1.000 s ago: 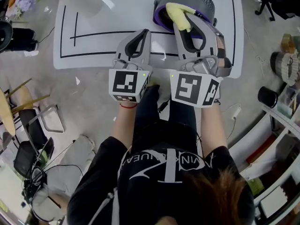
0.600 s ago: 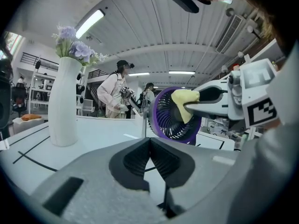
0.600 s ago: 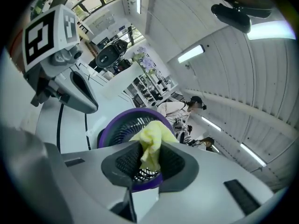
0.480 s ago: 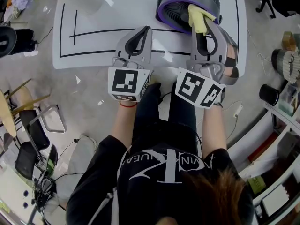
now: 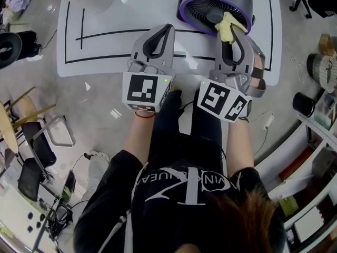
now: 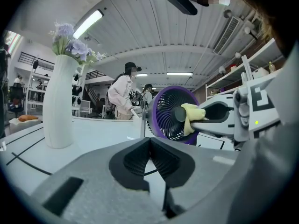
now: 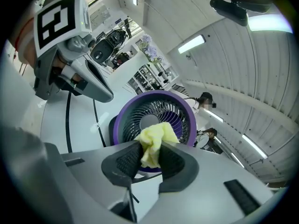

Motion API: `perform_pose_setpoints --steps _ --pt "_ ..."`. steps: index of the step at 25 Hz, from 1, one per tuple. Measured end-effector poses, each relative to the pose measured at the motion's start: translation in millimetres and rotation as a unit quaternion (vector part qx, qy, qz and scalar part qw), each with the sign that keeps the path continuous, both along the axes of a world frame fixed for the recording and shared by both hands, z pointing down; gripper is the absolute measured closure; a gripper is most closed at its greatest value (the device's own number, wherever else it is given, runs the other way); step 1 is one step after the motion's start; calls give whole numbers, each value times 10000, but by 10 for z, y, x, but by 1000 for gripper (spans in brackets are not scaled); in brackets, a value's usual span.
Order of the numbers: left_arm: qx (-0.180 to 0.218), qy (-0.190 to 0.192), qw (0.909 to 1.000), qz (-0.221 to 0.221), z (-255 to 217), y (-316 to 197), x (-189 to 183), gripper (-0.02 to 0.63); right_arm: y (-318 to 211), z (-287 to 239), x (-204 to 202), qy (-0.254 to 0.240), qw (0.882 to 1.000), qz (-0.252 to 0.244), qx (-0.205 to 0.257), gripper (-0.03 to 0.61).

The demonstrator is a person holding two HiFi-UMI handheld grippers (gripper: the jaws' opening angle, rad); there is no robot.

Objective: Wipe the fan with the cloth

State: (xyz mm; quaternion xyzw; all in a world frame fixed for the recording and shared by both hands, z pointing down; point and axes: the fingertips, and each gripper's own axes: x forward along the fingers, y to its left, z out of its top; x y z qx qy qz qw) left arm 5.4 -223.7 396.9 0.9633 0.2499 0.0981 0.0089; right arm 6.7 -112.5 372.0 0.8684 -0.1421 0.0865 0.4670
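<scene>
the right hand-held gripper (image 7: 150,158) is closed on the yellow cloth (image 7: 156,132), a bunched wad of which is left standing out past the jaw tips. the fan (image 5: 208,4) is set at the far side of the white surface (image 5: 121,15), directly ahead of this gripper along the line of its jaws, with its purple-ringed front grille turned toward the person. in the left gripper view the wad is seen laid against the grille at the dark hub in the middle. contact between cloth and fan is therefore judged to be made, on the front face rather than on the rim or the grey rear housing.

the left hand-held gripper (image 5: 158,33) is held shut with nothing between its jaws, off to the left of the fan and short of it; the fan is not touched by it. the right hand is thus much the nearer, and the wiping is judged to be its work alone.

since the grille is round and is faced nearly square-on, the coming stroke is expected to be carried across the face, outward from the hub toward the purple ring, rather than pushed further forward. the fan could be tipped or slid by pressure straight ahead, as it is not steadied by the other gripper. a white vase (image 6: 60,106) with flowers is stood well to the left, apart from the fan.
</scene>
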Motion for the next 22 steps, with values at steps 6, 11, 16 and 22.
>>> perform_pose_setpoints --steps 6,11,16,22 --pt "-60 -61 9999 -71 58 -81 17 603 -41 113 -7 -161 9995 86 249 492" --pt "-99 -84 9998 -117 65 -125 24 603 -96 203 -31 -331 9985 100 434 492" --pt "-132 -61 9998 -123 38 -134 30 603 -200 268 -43 -438 9981 -2 433 495" --pt "-176 -59 9997 -139 38 -189 42 603 -416 306 -11 -476 9981 -272 273 497"
